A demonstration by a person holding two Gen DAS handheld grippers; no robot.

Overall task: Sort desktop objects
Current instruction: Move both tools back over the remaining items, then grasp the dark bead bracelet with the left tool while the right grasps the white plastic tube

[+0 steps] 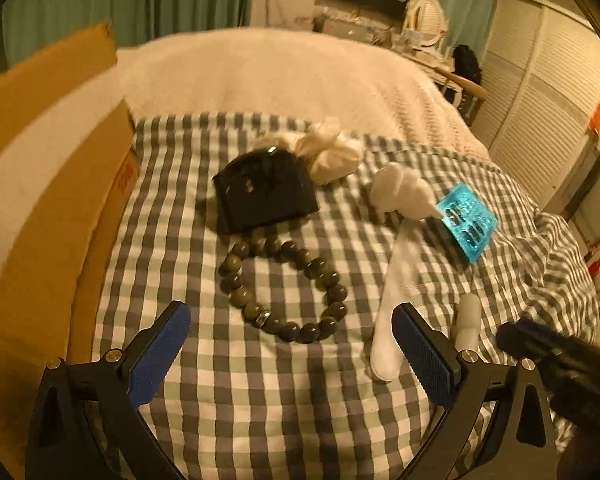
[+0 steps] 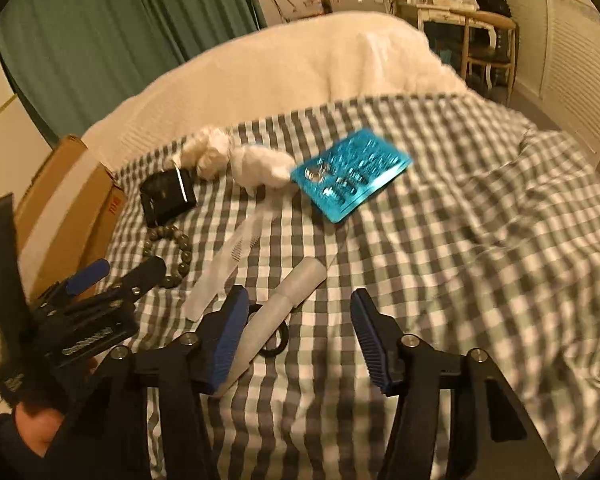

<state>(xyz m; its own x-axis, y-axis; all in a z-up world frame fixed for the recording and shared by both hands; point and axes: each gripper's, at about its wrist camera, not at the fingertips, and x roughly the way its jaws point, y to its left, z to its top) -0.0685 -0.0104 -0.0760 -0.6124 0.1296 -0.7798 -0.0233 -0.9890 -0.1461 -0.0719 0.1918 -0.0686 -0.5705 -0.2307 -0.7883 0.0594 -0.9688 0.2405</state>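
Left gripper (image 1: 292, 334) is seen spread wide above the checked cloth (image 1: 260, 400), nothing held. The bead bracelet (image 1: 280, 284) lies just beyond its fingertips, roughly between them but untouched.

Right gripper (image 2: 300, 316) is seen part open, nothing gripped. A white tube (image 2: 276, 312) lies on the cloth just inside its left finger, its near end hidden behind that finger; contact cannot be told. A black ring (image 2: 278, 340) is partly visible under the tube. No earlier frame is given, so nothing is said on jaw motion.

A clear comb (image 1: 396, 292) is laid lengthwise to the right of the bracelet, its near end just beside the left gripper's right finger. The tube sits further right of the comb.

Beyond the bracelet, a black case (image 1: 264, 192) is seen touching its far beads. Farther back, just right of the case, a crumpled white cloth bundle (image 1: 332, 152) is seen. A second white fluffy lump (image 1: 400, 192) lies to the right, at the comb's far end, touching a turquoise blister card (image 1: 466, 220).

A cardboard box (image 1: 40, 200) stands along the left edge of the cloth. A cream blanket (image 1: 280, 68) covers the bed at the far side.
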